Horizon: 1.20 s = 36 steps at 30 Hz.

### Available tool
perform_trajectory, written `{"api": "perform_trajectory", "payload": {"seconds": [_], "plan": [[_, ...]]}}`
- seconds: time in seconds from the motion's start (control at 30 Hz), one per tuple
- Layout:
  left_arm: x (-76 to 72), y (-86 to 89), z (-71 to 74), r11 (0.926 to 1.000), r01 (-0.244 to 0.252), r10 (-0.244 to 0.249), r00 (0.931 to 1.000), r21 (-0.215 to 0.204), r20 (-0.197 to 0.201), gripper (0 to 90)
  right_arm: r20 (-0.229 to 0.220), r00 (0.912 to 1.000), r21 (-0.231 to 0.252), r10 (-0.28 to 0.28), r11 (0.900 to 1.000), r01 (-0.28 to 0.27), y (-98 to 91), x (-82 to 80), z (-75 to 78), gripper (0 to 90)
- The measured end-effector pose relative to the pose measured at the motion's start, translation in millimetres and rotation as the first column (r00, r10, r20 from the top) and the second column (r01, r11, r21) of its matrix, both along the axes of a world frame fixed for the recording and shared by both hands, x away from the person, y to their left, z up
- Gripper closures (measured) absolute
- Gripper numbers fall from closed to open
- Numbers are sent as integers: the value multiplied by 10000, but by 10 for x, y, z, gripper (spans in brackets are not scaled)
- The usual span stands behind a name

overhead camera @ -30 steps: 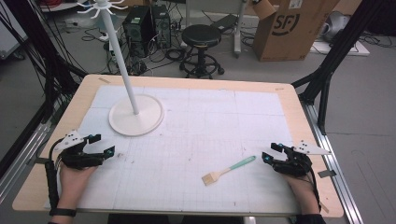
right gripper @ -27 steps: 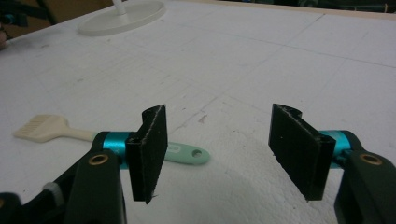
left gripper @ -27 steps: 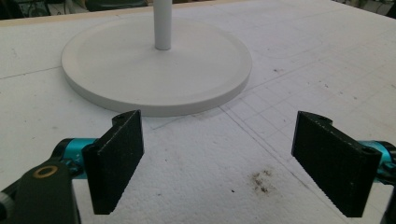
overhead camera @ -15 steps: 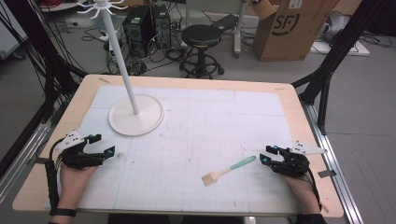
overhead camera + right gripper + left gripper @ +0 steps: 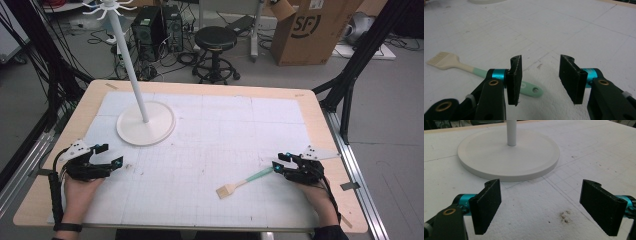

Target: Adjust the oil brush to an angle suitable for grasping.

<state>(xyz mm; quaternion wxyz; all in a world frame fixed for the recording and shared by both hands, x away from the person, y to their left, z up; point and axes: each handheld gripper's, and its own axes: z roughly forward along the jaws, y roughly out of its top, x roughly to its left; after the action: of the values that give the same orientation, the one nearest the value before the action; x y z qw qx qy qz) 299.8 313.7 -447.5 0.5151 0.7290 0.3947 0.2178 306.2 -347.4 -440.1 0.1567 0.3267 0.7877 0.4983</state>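
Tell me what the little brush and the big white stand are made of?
The pastry brush looks like silicone or soft plastic: smooth, matte, cream comb-like bristles moulded in one piece, a mint green handle with a hanging hole. The white stand looks like painted metal or hard plastic: its round base is smooth and evenly matte, with a crisp rim. I can't tell which for sure.

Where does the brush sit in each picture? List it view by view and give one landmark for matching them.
High view: the brush lies on the table's near right part, its green handle end by the right gripper.
Left gripper view: not in this picture.
Right gripper view: the brush lies at left, its handle passing behind the left jaw.
Shared landmark: the white stand base.
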Motion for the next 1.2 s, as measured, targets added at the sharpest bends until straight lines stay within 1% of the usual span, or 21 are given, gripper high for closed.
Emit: {"api": "perform_trajectory", "payload": {"seconds": [0.07,0.1,0.2,0.27,0.3,0.33,0.37,0.4,0.43,0.53,0.57,0.6,0.63,0.67,0.7,0.73,0.8,0.93,1.07,1.2], "plan": [[0,0,0,10000,11,-11,10000,-17,0,181,-109,9999,-53,54,10000,-54,28,26,9,533],[0,0,0,10000,14,-14,10000,-14,1,181,-49,9999,-147,88,9999,-89,41,47,5,534],[0,1,0,10000,31,-31,10000,4,-9,181,-219,9997,-296,131,9995,-137,78,90,-9,537],[0,-1,0,10000,18,-18,10000,8,-6,182,-262,9995,-488,188,9986,-201,96,118,-20,576],[0,-2,0,10000,19,-19,10000,17,-1,181,-295,9993,-593,230,9979,-248,109,138,-20,628],[0,-2,0,10000,29,-29,10000,23,-1,181,-295,9992,-632,250,9976,-269,116,146,-17,655],[-1,-3,0,10000,24,-24,10000,27,9,181,-295,9992,-632,250,9976,-269,116,146,-17,655],[-1,-3,0,10000,40,-40,10000,17,-10,182,-346,9988,-719,354,9967,-378,127,167,-12,712],[-1,-5,0,10000,20,-20,10000,26,3,182,-346,9988,-719,354,9967,-378,127,167,-12,712],[-1,-6,0,10000,24,-24,10000,41,10,182,-558,9973,-968,483,9939,-535,165,212,-20,752],[-1,-6,0,10000,22,-22,10000,49,10,182,-727,9961,-1019,504,9931,-576,179,227,-25,770],[-1,-7,0,10000,21,-21,10000,54,12,183,-1012,9931,-1179,597,9904,-716,208,255,-41,788],[-1,-7,0,10000,23,-23,10000,56,11,183,-1012,9931,-1179,597,9904,-716,208,255,-41,803],[-1,-7,0,10000,26,-26,10000,56,11,183,-1269,9901,-1391,598,9873,-774,220,279,-65,832],[-2,-7,0,10000,36,-36,10000,48,17,183,-1354,9888,-1489,624,9854,-826,220,282,-76,842],[-2,-7,0,10000,41,-41,10000,57,16,183,-1354,9888,-1489,624,9854,-826,220,282,-76,842],[-2,-9,-1,10000,43,-43,10000,61,10,183,-1552,9855,-1628,686,9822,-940,220,277,-93,850],[-3,-10,0,9999,61,-61,10000,79,23,184,-1596,9831,-1592,898,9805,-1154,235,245,-78,874],[-6,-15,0,9999,77,-78,10000,121,45,184,-1748,9788,-1609,1068,9776,-1354,228,197,-71,879],[-5,-15,0,9999,78,-78,10000,125,42,184,-1789,9769,-1586,1170,9765,-1460,202,163,-72,879]]}}
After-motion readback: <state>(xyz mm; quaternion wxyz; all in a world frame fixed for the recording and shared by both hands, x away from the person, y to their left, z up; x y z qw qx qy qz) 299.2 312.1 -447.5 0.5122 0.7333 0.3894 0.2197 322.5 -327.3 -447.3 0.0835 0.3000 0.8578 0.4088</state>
